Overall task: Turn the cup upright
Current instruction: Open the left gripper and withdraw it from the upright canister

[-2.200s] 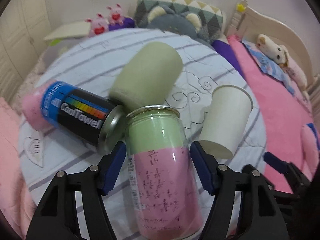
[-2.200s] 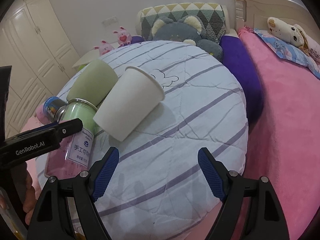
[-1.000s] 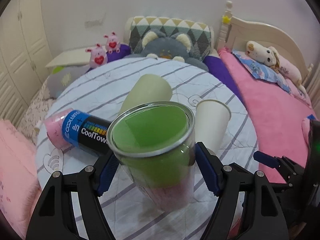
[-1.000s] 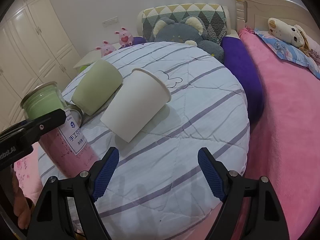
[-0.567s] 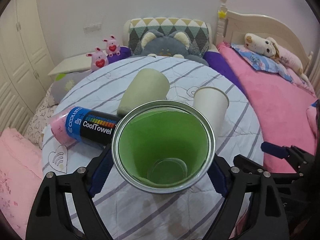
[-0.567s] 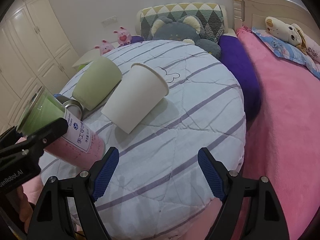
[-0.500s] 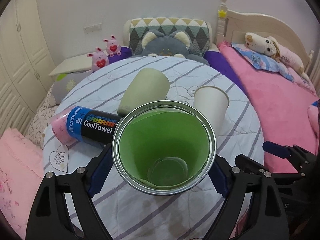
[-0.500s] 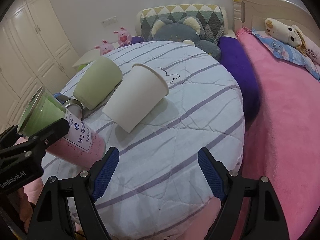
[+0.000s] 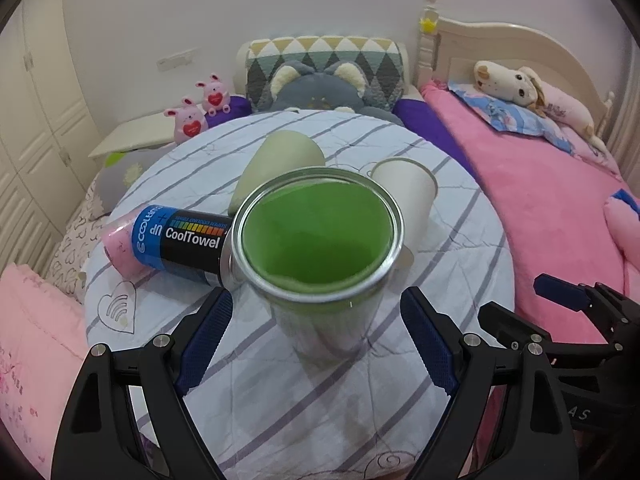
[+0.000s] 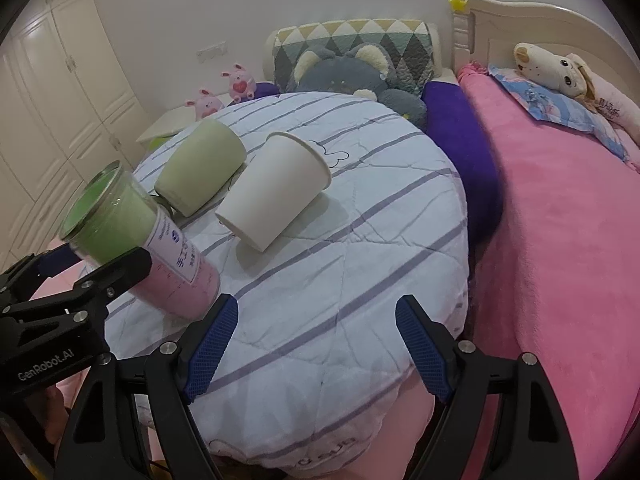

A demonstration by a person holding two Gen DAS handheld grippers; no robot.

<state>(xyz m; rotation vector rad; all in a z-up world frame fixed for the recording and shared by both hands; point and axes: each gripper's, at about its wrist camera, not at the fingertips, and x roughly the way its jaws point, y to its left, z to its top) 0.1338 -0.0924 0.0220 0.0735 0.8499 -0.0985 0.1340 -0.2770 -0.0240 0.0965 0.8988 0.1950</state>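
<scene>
A clear can-shaped cup [image 9: 320,248] with a green and pink lining stands mouth-up on the round striped table [image 9: 452,280]; it also shows in the right wrist view [image 10: 140,240]. My left gripper [image 9: 316,340] is open, its blue pads on either side of the cup's lower part and apart from it. My right gripper [image 10: 316,344] is open and empty over the table's near right part. A white paper cup [image 10: 276,190] and a pale green cup [image 10: 200,168] lie on their sides behind.
A CoolTowel can [image 9: 180,240] lies on its side at the left. A pink bed [image 10: 560,240] runs along the right, with plush toys and cushions [image 9: 320,80] behind the table. White wardrobes [image 10: 48,100] stand at the left.
The left gripper lifted the can-shaped cup from lying to standing, then opened and drew back a little. The right gripper barely moved.
</scene>
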